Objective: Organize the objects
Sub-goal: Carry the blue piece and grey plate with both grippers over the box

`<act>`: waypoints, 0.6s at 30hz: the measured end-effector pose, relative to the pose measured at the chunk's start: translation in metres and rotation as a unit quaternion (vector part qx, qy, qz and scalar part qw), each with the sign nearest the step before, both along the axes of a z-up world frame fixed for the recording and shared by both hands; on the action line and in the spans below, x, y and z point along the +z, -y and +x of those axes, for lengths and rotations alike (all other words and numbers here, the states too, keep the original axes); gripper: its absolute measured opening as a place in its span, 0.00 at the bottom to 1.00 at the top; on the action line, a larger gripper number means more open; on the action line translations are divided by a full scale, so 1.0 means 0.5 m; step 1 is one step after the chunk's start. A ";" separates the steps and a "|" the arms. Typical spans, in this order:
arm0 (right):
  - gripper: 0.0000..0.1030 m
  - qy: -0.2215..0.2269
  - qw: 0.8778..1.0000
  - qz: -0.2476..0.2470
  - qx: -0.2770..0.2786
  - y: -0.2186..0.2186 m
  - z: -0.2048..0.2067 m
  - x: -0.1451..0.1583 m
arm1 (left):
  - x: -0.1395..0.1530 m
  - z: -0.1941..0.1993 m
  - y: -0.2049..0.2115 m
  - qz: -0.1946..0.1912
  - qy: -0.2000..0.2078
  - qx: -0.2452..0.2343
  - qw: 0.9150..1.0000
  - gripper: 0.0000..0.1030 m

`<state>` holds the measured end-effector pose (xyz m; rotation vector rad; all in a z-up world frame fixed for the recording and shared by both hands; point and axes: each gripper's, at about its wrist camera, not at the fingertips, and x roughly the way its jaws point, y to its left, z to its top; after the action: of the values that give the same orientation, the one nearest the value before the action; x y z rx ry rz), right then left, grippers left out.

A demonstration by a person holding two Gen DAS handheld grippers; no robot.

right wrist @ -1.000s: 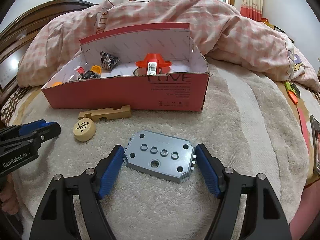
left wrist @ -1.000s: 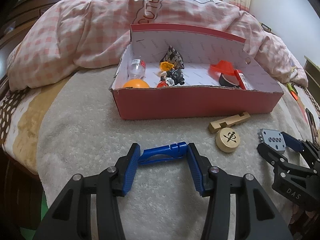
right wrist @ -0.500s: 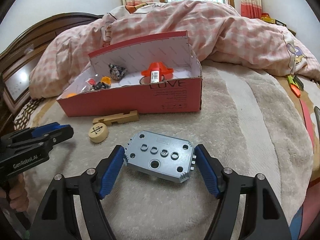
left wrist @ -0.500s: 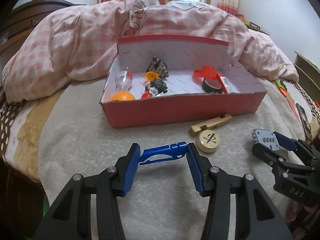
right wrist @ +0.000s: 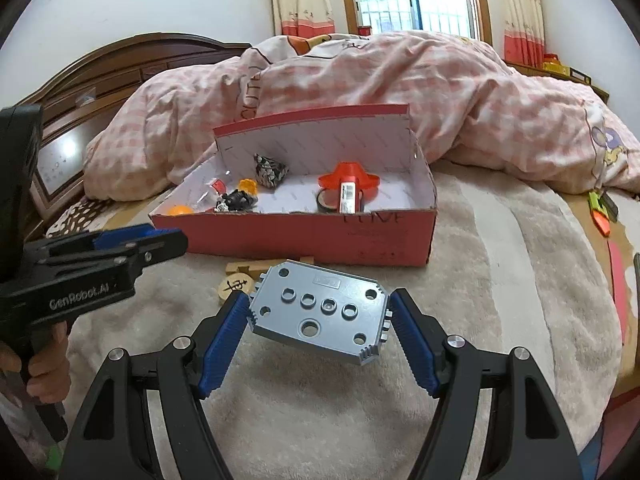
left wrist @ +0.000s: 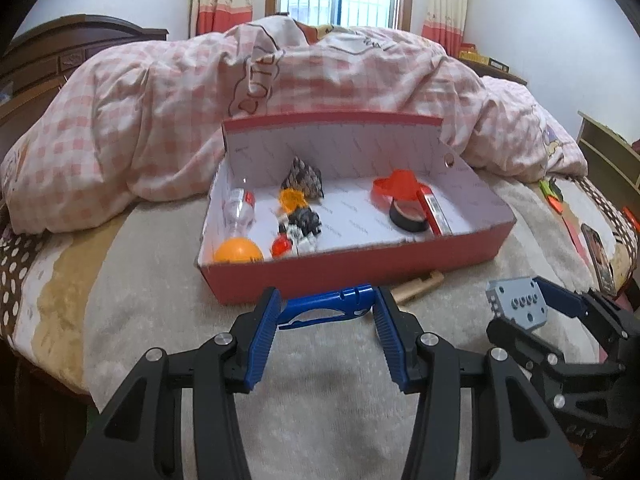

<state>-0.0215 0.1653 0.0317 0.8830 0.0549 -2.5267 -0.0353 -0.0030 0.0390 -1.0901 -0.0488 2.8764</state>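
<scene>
The left gripper [left wrist: 326, 304] clamps a blue plastic clip [left wrist: 326, 305] end to end, lifted just short of the red box [left wrist: 360, 270] at twelve o'clock. The clip looks light and stiff; gripping its ends suits it, though it may pivot. The right gripper [right wrist: 320, 312] squeezes a grey plate [right wrist: 320, 312] by its toothed short edges, clear of the blanket [right wrist: 500, 264]. The plate seems rigid, smooth-faced and heavier; the teeth should resist slipping. A wooden block [right wrist: 244, 268] and round disc [right wrist: 234, 286] at eleven o'clock are half hidden behind the plate. Small items in the box are hard to identify.
</scene>
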 end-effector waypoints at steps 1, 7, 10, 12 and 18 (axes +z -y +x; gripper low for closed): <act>0.72 -0.002 1.000 0.000 0.001 0.002 -0.002 0.003 | 0.003 -0.004 0.002 0.001 -0.002 0.000 1.000 0.46; 0.72 -0.018 1.000 0.001 0.009 0.012 -0.016 0.026 | 0.017 -0.028 0.006 0.005 -0.007 0.005 1.000 0.46; 0.72 -0.022 1.000 0.002 0.012 0.016 -0.027 0.035 | 0.024 -0.040 0.010 0.005 -0.012 0.008 1.000 0.46; 0.72 -0.024 1.000 0.001 0.015 0.019 -0.036 0.041 | 0.029 -0.049 0.011 0.002 -0.015 0.009 1.000 0.46; 0.72 -0.035 0.999 0.010 0.027 0.035 -0.062 0.054 | 0.043 -0.087 0.006 -0.008 -0.022 0.014 1.000 0.46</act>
<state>-0.0528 0.1478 0.0587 0.7914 0.1249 -2.5108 -0.0788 -0.0060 0.0603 -1.0370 -0.0406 2.9289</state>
